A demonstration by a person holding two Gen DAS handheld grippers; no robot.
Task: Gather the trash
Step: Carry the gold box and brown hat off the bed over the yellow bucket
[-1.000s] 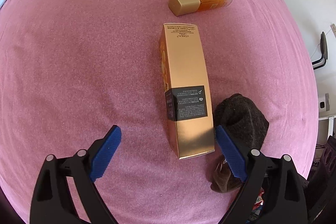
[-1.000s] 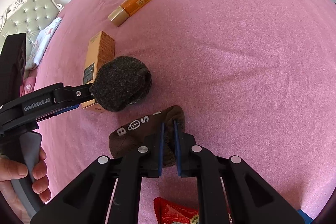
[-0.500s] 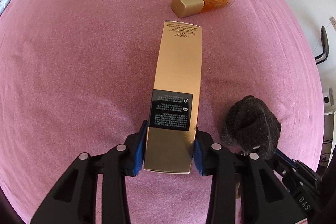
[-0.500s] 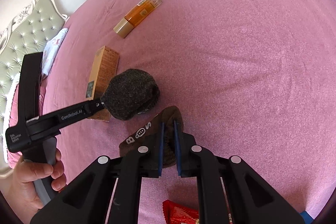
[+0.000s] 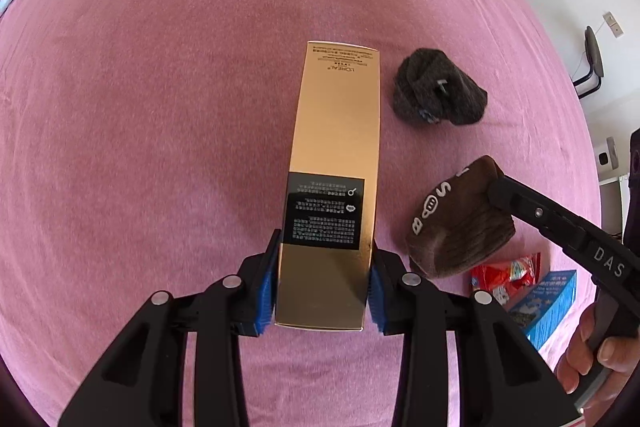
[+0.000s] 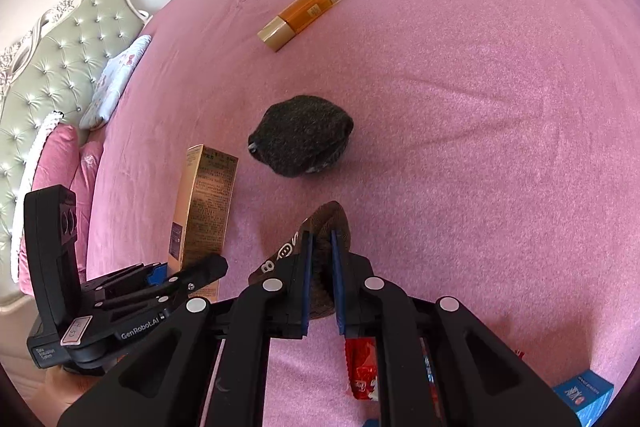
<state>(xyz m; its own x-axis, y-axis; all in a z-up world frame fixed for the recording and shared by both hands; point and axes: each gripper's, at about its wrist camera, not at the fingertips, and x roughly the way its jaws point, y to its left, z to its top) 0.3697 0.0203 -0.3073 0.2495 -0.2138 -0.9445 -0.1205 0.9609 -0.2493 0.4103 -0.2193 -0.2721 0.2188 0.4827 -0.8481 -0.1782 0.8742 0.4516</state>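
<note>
On the pink bed (image 5: pixel 160 107), the left gripper (image 5: pixel 322 291) has its blue pads pressed on the near end of a gold box (image 5: pixel 334 155). Right of it lies a dark sock ball (image 5: pixel 438 93). The right gripper (image 6: pixel 320 283) is clamped tight on a brown sock (image 6: pixel 324 227); a red wrapper (image 5: pixel 506 273) lies near the bed's right edge.
</note>
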